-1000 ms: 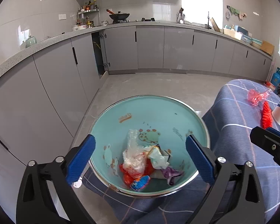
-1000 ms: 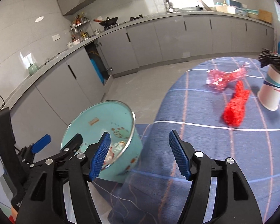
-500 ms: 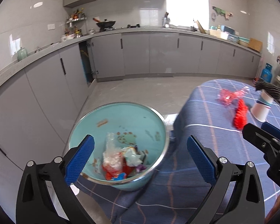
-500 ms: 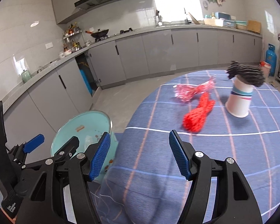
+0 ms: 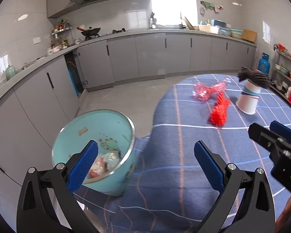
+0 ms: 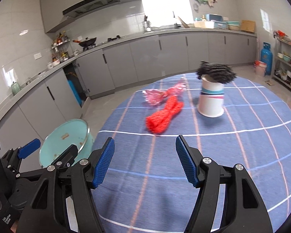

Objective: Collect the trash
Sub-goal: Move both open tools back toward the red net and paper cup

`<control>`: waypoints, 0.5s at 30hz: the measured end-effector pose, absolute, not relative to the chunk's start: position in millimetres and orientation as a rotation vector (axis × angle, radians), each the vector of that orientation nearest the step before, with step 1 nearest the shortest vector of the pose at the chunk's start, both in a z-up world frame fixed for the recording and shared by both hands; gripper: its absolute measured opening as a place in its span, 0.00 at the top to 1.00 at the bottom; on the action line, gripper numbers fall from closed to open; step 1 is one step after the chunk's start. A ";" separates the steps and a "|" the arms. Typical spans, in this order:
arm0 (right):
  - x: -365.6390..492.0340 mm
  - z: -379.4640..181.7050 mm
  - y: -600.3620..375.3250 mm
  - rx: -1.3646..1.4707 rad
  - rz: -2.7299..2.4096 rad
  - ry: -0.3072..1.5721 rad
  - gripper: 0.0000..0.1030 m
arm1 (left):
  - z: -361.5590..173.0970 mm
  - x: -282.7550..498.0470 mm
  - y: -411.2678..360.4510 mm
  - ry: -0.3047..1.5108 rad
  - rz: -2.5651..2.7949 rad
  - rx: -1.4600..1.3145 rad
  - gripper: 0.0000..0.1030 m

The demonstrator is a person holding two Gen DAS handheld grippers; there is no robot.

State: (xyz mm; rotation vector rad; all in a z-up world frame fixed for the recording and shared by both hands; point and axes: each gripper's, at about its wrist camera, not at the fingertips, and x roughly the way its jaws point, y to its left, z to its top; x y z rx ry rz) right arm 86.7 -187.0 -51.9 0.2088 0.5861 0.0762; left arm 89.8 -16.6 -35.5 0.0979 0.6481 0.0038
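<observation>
Trash lies on the blue checked desk [image 6: 232, 155]: a red mesh bundle [image 6: 163, 118], a crinkled pink wrapper [image 6: 161, 95] just behind it, and a white paper cup [image 6: 211, 101] stuffed with black material. More wrappers sit inside the teal bin [image 5: 99, 136] beside the desk. Left gripper [image 5: 143, 163] and right gripper [image 6: 143, 161] hang with jaws released, empty. No writing is legible.
</observation>
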 end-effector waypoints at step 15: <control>59.0 -69.3 -258.8 0.295 -0.070 0.599 0.37 | -46.5 77.8 -72.0 0.673 -0.071 0.186 0.05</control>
